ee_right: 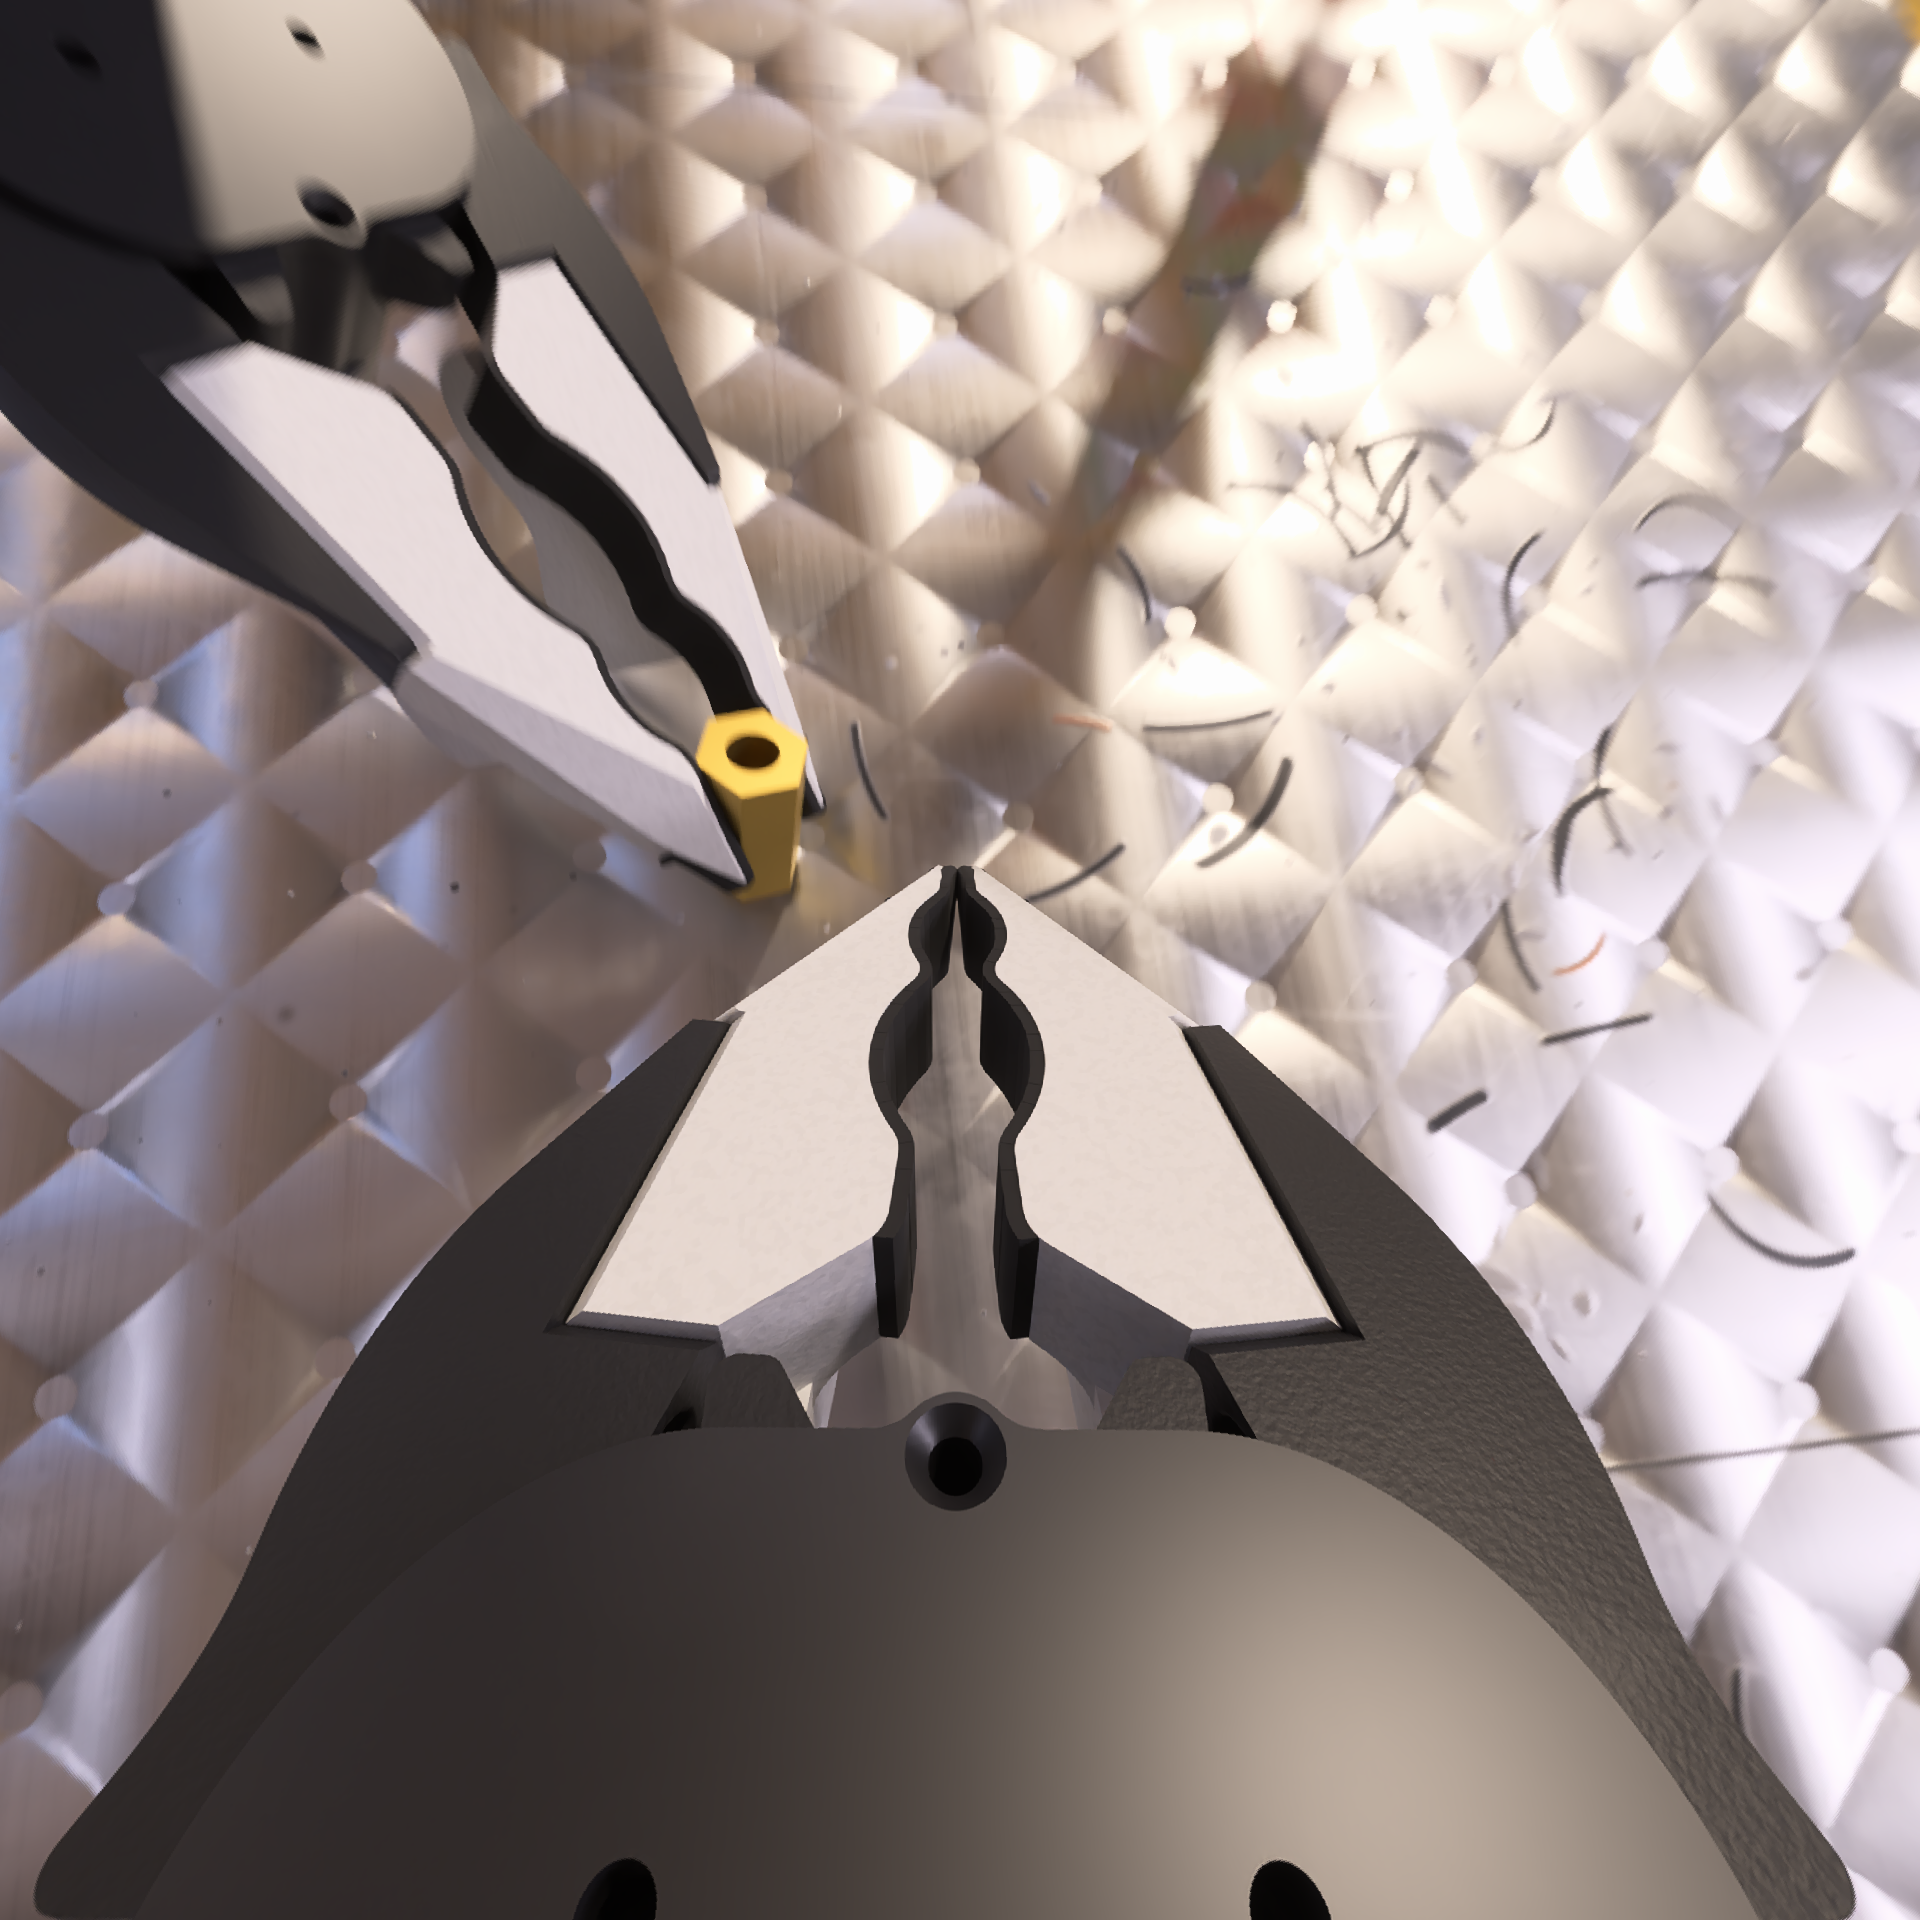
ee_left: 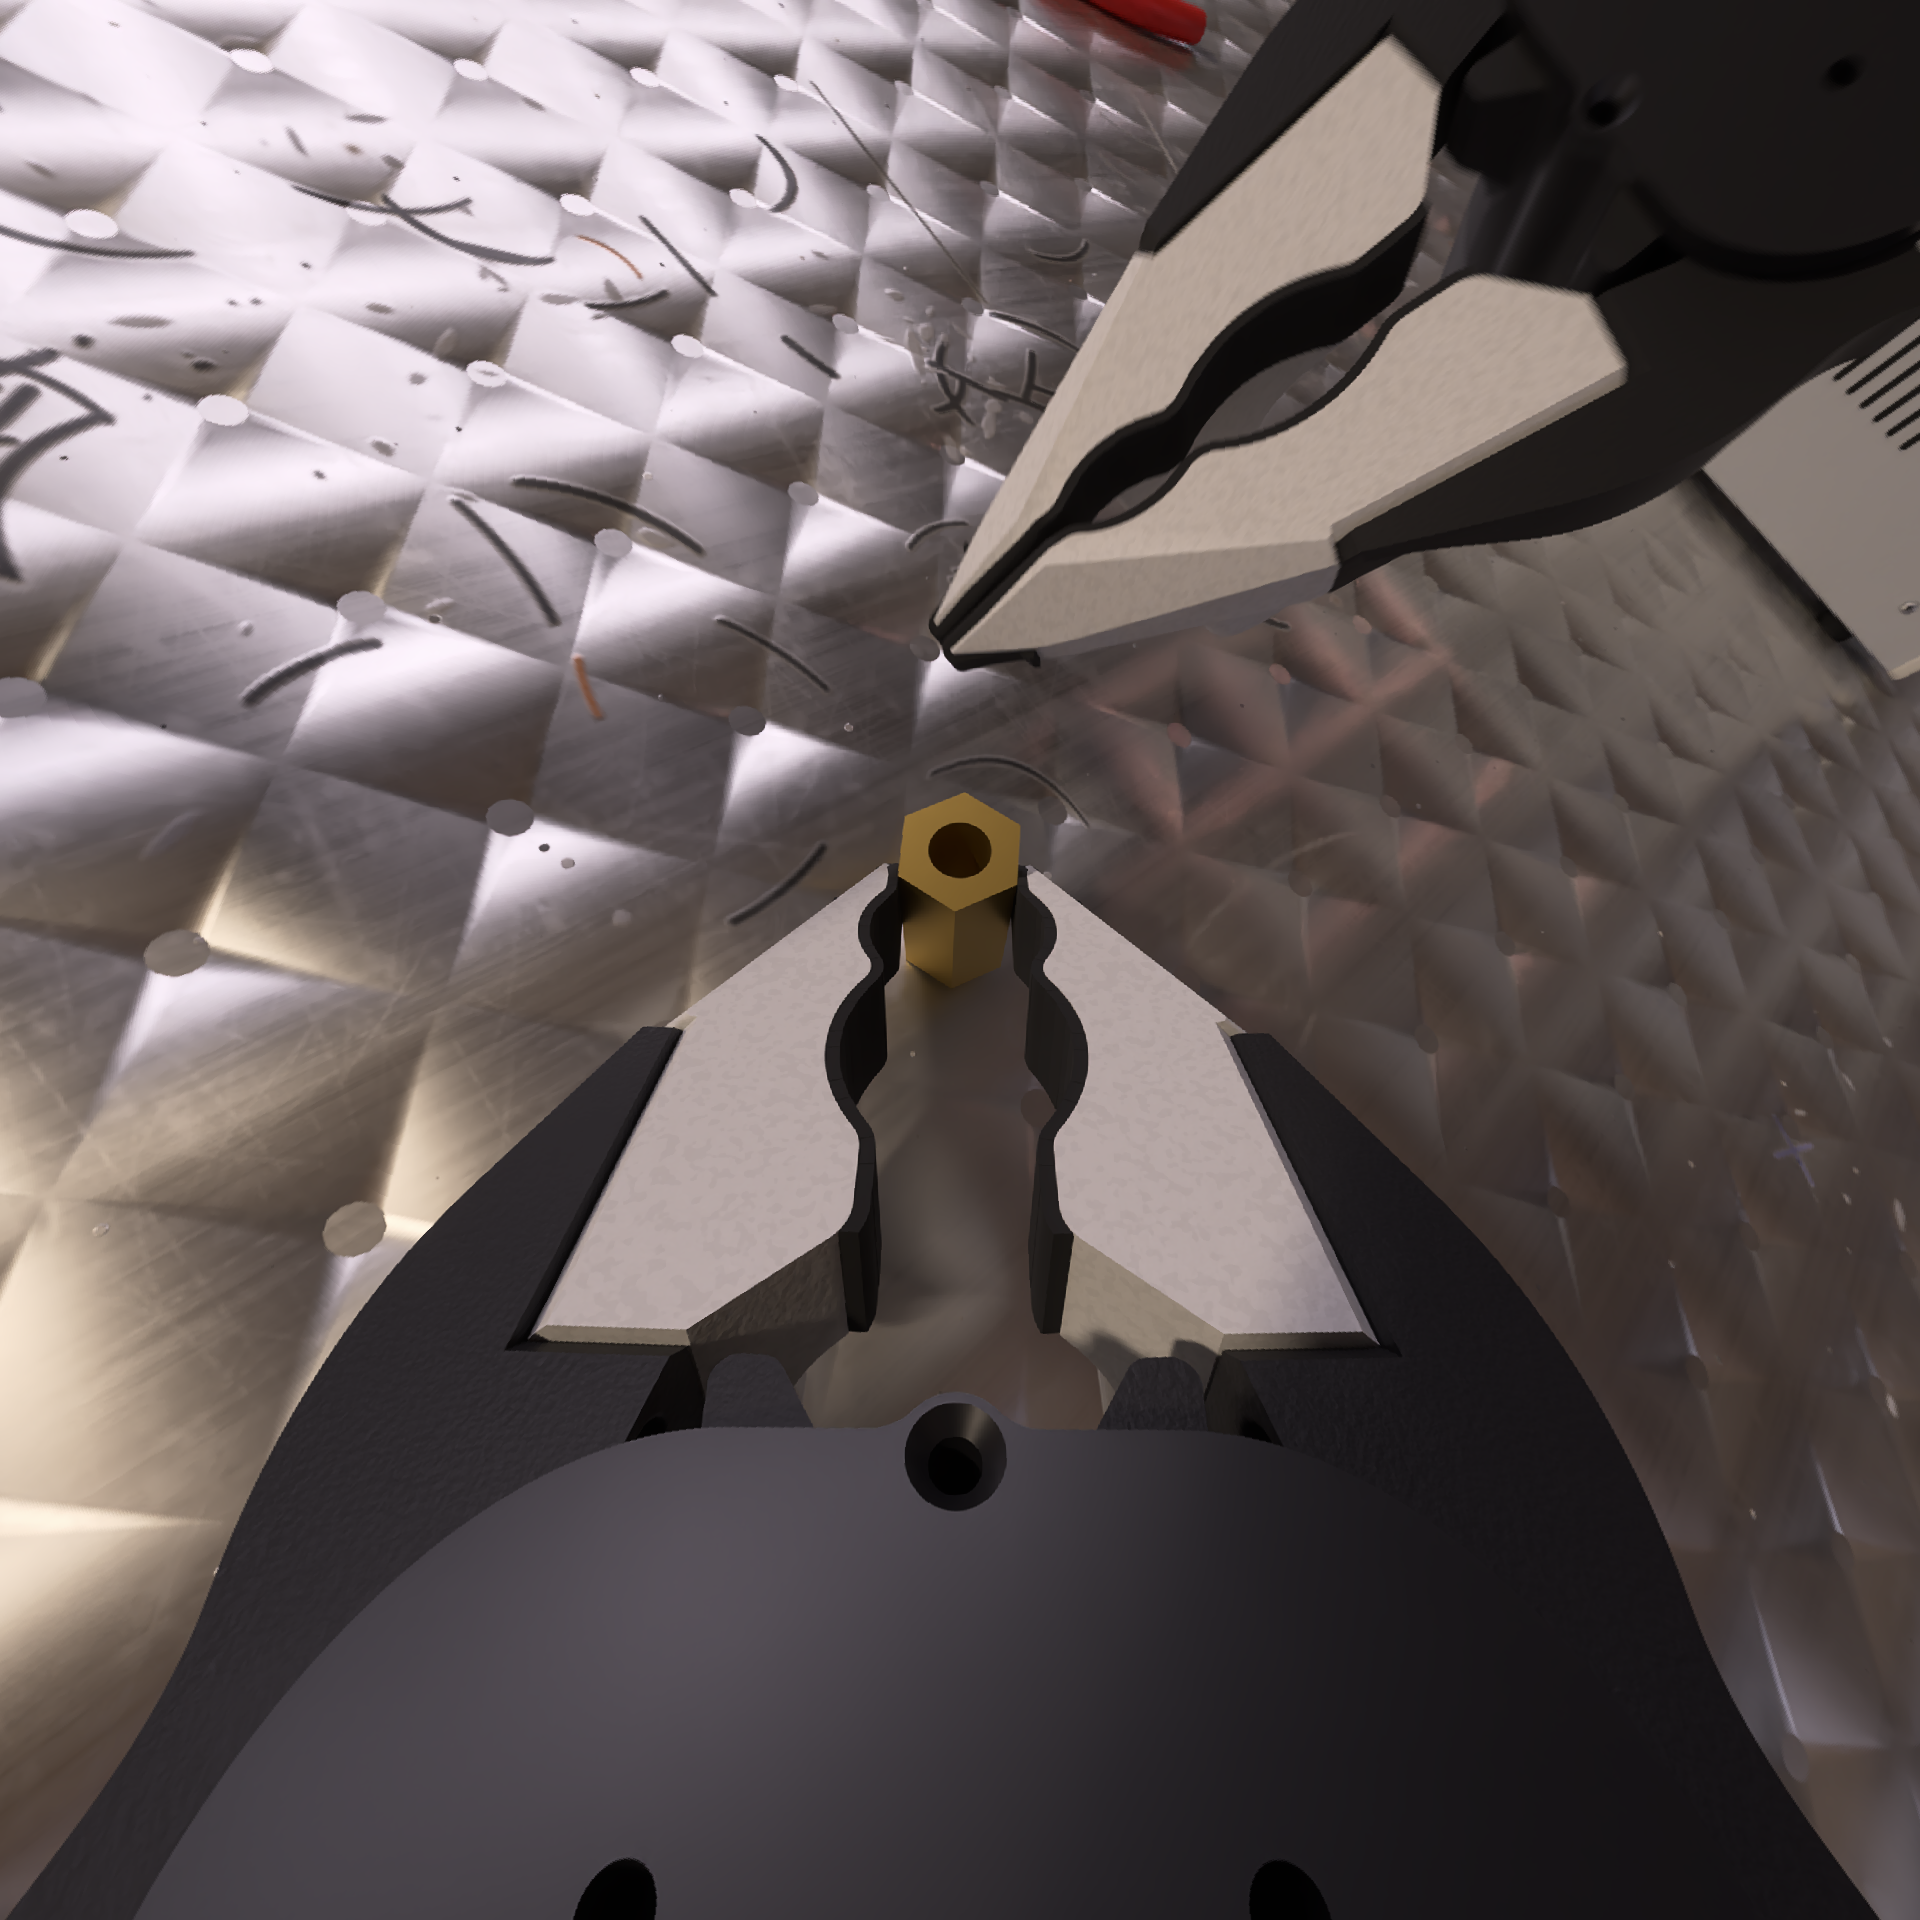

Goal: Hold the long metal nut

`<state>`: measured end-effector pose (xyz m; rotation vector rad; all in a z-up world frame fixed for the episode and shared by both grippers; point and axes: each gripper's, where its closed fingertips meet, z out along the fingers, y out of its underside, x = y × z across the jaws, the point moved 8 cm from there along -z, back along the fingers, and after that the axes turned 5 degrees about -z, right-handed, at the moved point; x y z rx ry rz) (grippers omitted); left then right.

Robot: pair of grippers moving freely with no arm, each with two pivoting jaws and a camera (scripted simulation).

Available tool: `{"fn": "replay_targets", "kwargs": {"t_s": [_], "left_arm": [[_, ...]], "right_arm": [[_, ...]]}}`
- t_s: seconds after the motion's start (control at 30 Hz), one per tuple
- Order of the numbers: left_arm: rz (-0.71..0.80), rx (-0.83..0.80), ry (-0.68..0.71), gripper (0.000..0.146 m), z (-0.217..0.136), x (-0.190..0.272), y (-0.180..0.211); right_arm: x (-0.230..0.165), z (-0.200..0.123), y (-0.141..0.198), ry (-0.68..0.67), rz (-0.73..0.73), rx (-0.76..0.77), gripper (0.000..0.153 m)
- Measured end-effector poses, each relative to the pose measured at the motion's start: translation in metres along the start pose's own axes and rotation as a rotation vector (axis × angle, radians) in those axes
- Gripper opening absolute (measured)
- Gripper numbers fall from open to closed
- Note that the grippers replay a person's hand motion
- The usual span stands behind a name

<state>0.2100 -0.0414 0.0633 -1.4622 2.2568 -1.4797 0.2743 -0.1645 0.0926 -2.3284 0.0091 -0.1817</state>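
Long metal nut point(ee_left: 954, 902): a brass-coloured hexagonal standoff with a through bore, standing upright on the quilted metal table point(ee_left: 312, 831). No table edge or corner appears in either view, so its place on the surface cannot be fixed that way.

Nearest item: the left gripper point(ee_left: 956, 883). Its jaws are clamped on the nut at the tips, one finger against each side, while the nut's base appears to rest on the table. The right wrist view confirms the pinch, with the hex top showing above the fingers.

Just beyond: the right gripper point(ee_right: 954, 878), jaws together and empty, tips near the nut but apart from it.

Farther out: dark curved wire scraps point(ee_left: 608, 504) scattered over the table, and a red object point(ee_left: 1132, 16) at the far limit of the left wrist view.

Handling, by judgement: rigid, light, smooth-faced, likely slippery. Grip across opposite flats at mid-height; a tip-only pinch may let it pivot or shoot out.
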Motion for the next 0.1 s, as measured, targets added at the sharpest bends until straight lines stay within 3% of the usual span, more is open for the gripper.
{"fn": "replay_targets", "kwargs": {"t_s": [0.1], "left_arm": [[-0.019, 0.003, 0.022, 0.020, -0.0049, -0.0037, 0.0017]], "right_arm": [[-0.0016, 0.0050, 0.0116, -0.049, 0.028, -0.048, 0.001]]}}
